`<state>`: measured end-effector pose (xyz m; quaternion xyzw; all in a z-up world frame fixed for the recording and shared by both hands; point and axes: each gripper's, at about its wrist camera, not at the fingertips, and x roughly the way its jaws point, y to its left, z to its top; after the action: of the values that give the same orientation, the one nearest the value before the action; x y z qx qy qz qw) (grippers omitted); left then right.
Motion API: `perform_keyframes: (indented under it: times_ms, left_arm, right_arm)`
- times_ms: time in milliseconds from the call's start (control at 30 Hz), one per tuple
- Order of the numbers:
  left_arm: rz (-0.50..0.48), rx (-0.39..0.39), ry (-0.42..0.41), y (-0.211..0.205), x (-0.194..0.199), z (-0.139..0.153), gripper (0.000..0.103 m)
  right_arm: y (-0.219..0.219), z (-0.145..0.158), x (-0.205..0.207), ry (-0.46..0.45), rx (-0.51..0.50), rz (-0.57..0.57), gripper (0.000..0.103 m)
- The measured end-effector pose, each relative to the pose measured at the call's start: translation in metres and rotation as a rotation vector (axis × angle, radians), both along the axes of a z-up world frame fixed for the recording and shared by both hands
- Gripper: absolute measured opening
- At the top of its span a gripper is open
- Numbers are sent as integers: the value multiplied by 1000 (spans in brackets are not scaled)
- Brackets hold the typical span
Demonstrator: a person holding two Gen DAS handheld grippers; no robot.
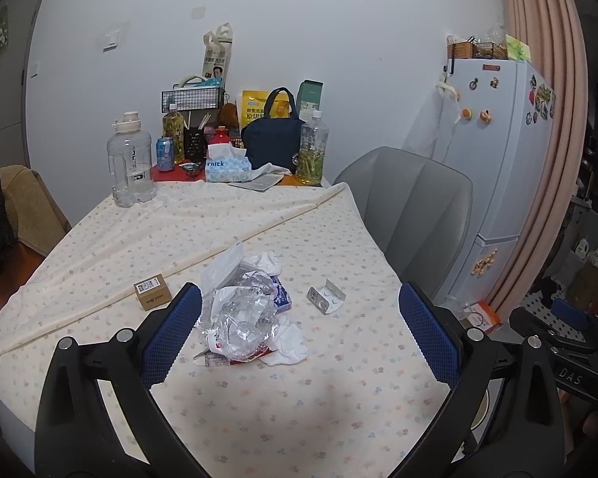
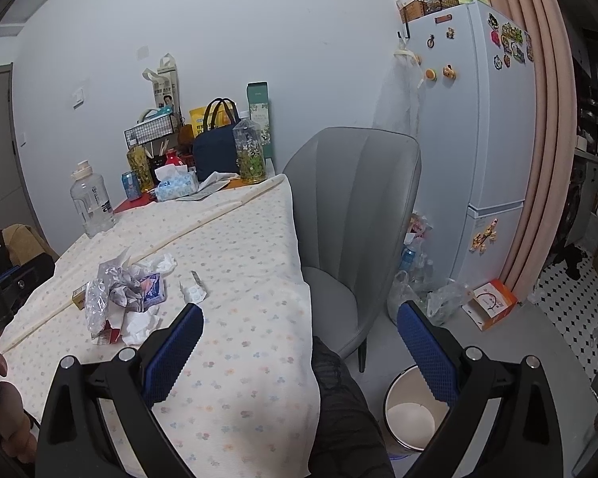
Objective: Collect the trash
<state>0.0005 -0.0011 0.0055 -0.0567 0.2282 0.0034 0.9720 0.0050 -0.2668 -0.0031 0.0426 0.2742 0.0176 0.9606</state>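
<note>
On the left of the flowered tablecloth (image 1: 283,398) a small brown box (image 1: 152,291) is seen, lying just beside the heap of trash (image 1: 251,310). The left gripper (image 1: 299,330) is held above the near part of the table with its jaws spread wide and nothing between them; its left blue pad (image 1: 171,334) is seen in front of the edge of the heap. The heap is made up of crumpled clear plastic, white tissues and torn wrappers, and lies near the middle of the table. To its right, a little apart, a pill strip (image 1: 326,296) is lying. Further right a grey chair (image 2: 351,215) is pushed against the table edge. The right gripper (image 2: 299,346) is held wide and empty over the table's right edge, with a bin (image 2: 412,414) on the floor below its right finger. A fridge (image 2: 486,127) stands at the far right.
</note>
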Motion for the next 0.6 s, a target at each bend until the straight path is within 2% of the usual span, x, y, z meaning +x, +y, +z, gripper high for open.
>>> perform_keyframes:
  times_ms: [367, 600]
  left_arm:
    - [0, -2, 1, 0, 0, 0, 98]
    - [20, -15, 15, 8, 2, -7, 98]
  right_arm:
    - [0, 0, 2, -8, 3, 9, 96]
    - [11, -5, 10, -1, 20, 70, 96]
